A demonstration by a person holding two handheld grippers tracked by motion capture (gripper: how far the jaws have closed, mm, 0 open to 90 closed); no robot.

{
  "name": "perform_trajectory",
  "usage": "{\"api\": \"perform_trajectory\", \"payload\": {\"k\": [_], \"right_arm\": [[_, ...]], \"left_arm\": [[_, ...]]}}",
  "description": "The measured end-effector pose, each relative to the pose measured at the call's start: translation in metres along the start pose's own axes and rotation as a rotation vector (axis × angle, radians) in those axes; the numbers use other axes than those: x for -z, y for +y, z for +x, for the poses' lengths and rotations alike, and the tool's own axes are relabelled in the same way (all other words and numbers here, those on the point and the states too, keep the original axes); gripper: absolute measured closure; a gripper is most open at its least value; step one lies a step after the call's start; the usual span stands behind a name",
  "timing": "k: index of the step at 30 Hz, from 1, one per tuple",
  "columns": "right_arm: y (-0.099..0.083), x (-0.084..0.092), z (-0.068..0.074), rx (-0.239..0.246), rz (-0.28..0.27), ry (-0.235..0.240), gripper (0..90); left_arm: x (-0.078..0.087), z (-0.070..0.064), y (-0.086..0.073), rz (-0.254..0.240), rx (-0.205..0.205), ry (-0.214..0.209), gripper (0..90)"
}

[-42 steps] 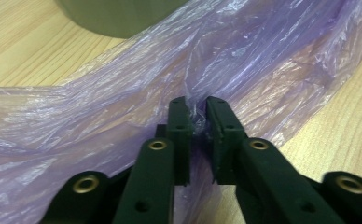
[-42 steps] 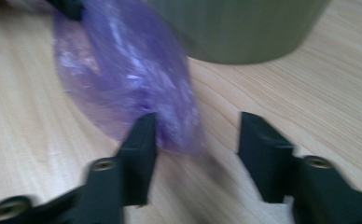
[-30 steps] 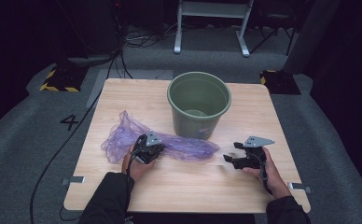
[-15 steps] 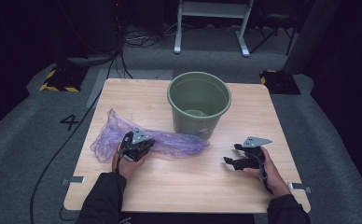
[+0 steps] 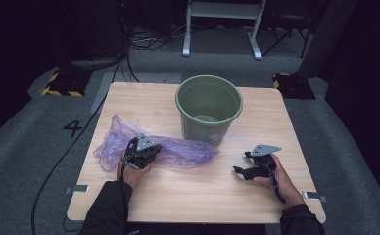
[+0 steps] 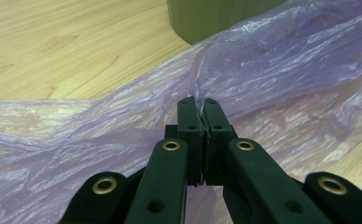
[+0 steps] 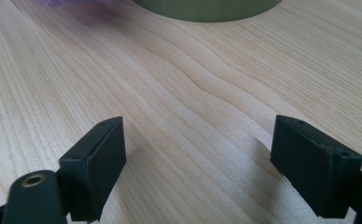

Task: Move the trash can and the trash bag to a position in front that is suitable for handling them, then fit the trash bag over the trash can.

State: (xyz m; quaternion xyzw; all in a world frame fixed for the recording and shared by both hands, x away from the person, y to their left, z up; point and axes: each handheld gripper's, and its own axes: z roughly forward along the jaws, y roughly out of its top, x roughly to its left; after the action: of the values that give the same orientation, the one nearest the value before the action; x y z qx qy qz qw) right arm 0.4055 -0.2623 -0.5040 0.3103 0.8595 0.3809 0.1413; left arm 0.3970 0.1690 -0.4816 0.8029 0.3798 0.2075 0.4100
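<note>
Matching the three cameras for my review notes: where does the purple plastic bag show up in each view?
High view: the purple plastic bag lies left of centre on the table, left gripper on it.
Left gripper view: the bag spreads behind the jaws, shut on a fold.
Right gripper view: a purple blur at the top edge, likely the bag.
Shared landmark: the green bucket.

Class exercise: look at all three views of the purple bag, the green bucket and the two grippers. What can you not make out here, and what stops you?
- Bucket bottom, high view: something pale lies there, too small and dim to name.
- Plastic bag opening, high view and left gripper view: crumpled folds and the left gripper, shut on it, hide any mouth.
- Bucket rim, right gripper view: cut off by the top edge, beyond the open right gripper.
</note>
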Motion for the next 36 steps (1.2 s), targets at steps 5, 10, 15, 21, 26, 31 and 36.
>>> {"api": "perform_trajectory", "payload": {"k": [5,10,15,21,26,31,36], "right_arm": [[0.0,0.0,0.0,-0.001,0.0,-0.001,17.5],[0.0,-0.001,0.0,-0.004,0.0,-0.003,17.2],[0.001,-0.001,0.0,-0.002,0.002,-0.001,16.7],[0.003,-0.003,-0.001,-0.008,0.004,-0.006,16.3],[0.003,-0.003,0.0,-0.009,0.003,-0.008,16.3],[0.003,-0.004,0.0,-0.01,0.003,-0.009,16.3],[0.003,-0.003,0.0,-0.014,0.003,-0.014,16.5]], "left_arm": [[0.001,0.0,0.001,-0.011,0.005,0.001,88.2],[0.005,0.0,0.001,-0.023,0.006,0.008,88.3],[0.012,0.005,0.002,-0.051,0.025,0.014,88.3],[0.025,0.013,0.001,-0.091,0.041,0.033,88.4],[0.04,0.019,0.003,-0.142,0.056,0.038,88.3],[0.056,0.024,0.009,-0.204,0.075,0.047,88.3],[0.069,0.027,0.015,-0.263,0.089,0.044,88.4]]}}
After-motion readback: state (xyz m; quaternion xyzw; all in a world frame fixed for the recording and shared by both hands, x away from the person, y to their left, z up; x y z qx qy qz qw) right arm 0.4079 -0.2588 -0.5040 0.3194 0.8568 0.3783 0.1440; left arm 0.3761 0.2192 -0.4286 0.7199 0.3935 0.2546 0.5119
